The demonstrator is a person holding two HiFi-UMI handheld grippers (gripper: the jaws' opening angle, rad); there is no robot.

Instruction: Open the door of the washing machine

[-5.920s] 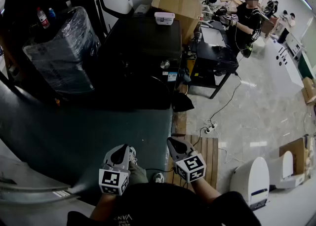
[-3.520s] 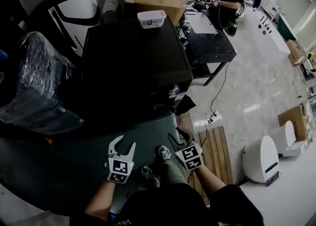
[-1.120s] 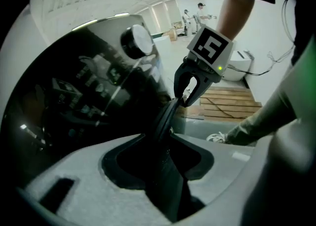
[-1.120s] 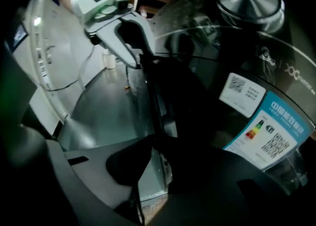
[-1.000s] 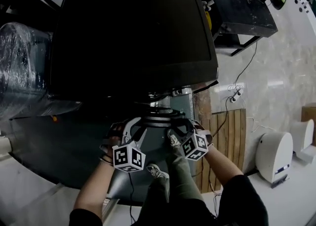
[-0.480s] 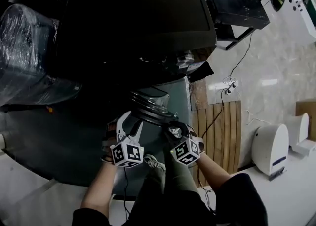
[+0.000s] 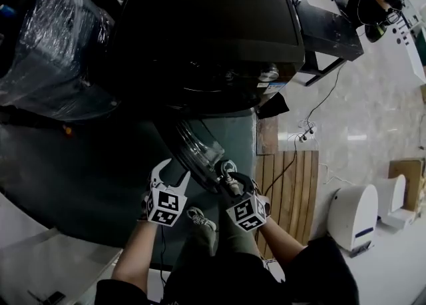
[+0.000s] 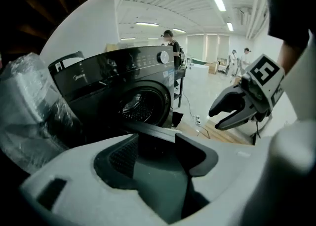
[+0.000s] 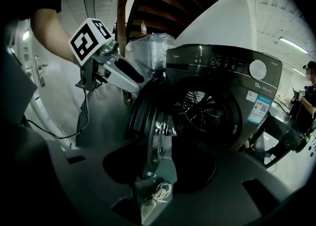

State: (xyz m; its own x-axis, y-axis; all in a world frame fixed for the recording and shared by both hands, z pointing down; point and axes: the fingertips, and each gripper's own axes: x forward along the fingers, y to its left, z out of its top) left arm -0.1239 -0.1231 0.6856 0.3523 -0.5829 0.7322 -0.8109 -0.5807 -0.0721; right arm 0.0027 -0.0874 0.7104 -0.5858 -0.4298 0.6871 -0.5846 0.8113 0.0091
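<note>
Black washing machine (image 7: 213, 30) at twelve o'clock, with round door (image 7: 198, 145) swung out toward six and the drum mouth bared. Left gripper (image 7: 173, 169) at seven o'clock of the door, jaws just opened wide and pinching nothing, with the door's edge just beyond the tips. Right gripper (image 7: 228, 176) at five o'clock, jaws likewise just spread, with the door's rim standing loose between them.

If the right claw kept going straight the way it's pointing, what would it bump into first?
Probably the rim of the open door of the washing machine, edge-on between the right claw's jaws, which have just been opening and don't grip it. How far off it is isn't clear.
</note>
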